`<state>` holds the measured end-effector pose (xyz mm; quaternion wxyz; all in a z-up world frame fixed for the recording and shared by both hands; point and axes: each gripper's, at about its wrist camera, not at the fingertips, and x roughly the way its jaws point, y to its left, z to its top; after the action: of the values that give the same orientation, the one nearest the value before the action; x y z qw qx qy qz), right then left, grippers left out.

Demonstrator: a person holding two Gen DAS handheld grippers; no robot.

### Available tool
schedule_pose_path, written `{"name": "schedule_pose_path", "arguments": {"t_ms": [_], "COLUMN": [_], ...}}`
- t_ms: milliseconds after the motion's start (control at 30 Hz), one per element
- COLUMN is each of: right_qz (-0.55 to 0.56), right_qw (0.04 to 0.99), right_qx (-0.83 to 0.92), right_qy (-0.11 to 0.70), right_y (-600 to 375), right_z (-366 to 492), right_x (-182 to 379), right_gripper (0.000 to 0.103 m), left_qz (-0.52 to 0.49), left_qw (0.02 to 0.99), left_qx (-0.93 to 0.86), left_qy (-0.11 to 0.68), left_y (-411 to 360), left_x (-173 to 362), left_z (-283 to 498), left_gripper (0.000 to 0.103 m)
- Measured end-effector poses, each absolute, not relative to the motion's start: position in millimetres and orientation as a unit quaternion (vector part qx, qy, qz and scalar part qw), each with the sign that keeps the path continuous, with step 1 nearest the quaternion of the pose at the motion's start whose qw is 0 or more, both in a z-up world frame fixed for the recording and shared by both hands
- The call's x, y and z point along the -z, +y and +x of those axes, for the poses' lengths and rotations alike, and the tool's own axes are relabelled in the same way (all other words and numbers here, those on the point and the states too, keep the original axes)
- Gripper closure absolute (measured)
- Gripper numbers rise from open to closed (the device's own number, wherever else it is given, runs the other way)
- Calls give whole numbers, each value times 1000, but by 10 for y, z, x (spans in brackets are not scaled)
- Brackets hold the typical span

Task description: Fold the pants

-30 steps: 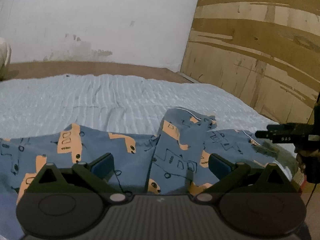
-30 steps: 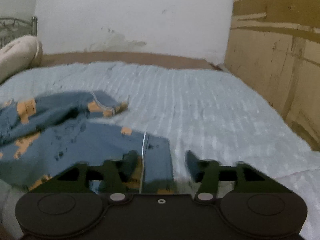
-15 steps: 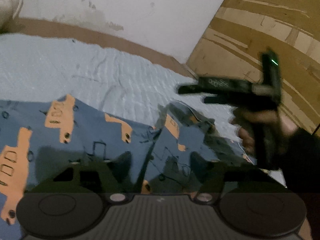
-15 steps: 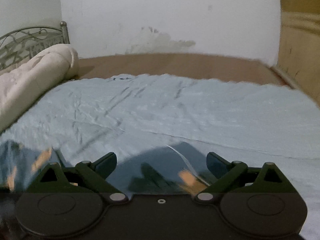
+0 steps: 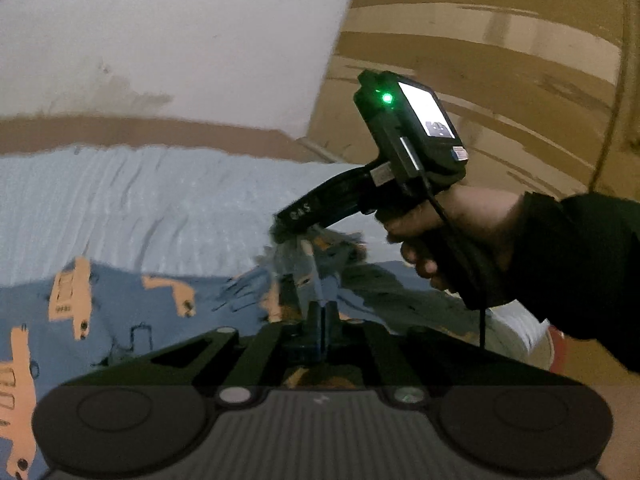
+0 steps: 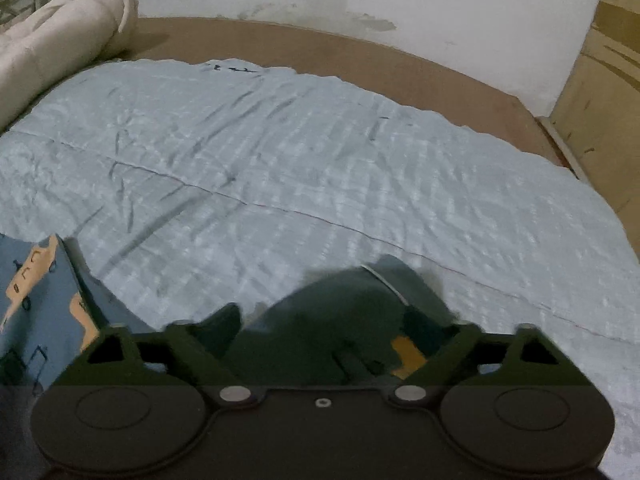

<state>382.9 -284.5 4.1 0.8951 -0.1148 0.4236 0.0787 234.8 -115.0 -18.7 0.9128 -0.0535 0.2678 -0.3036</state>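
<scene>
The blue pants (image 5: 132, 312) with orange vehicle prints lie on the light blue bedspread (image 5: 132, 200). My left gripper (image 5: 320, 320) is shut on a pinched ridge of the pants fabric near their middle. My right gripper (image 6: 320, 320) is open, its fingers (image 6: 224, 320) spread to either side of a raised fold of the pants (image 6: 344, 304); more of the pants (image 6: 36, 300) lies at the left. From the left wrist view the right gripper (image 5: 288, 220), held in a hand, hovers over the crumpled edge of the pants.
A rolled cream duvet (image 6: 60, 36) lies at the far left of the bed. A brown strip of mattress (image 6: 360, 56) and a white wall are behind. Plywood boards (image 5: 500, 80) stand at the right, close to the bed's edge.
My left gripper has shut on the pants fabric. My right gripper has swung left over the pants and tilted down, still open, with a fold now between its fingers.
</scene>
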Motion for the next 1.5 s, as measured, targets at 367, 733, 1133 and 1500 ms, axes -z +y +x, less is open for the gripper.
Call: {"name": "schedule_pose_path", "arguments": {"t_ms": [367, 733, 1133, 1500], "right_qz": [22, 151, 244, 261], "right_qw": [947, 944, 937, 928], "right_qx": [-26, -18, -28, 11], "right_qy": [320, 294, 248, 265], "right_y": [-3821, -4170, -4561, -4929], "right_z": [2550, 1606, 1696, 2099], "right_x": [-355, 259, 334, 404], "right_gripper": [103, 100, 56, 64], "left_qz": [28, 87, 88, 93], "left_qw": [913, 903, 905, 907], "left_qx": [327, 317, 302, 294], "left_qy": [244, 277, 286, 288], "left_y": [-1380, -1492, -1532, -1583], "left_x": [178, 410, 441, 452], "left_z": [2004, 1873, 1926, 1938], "left_gripper": [103, 103, 103, 103]}}
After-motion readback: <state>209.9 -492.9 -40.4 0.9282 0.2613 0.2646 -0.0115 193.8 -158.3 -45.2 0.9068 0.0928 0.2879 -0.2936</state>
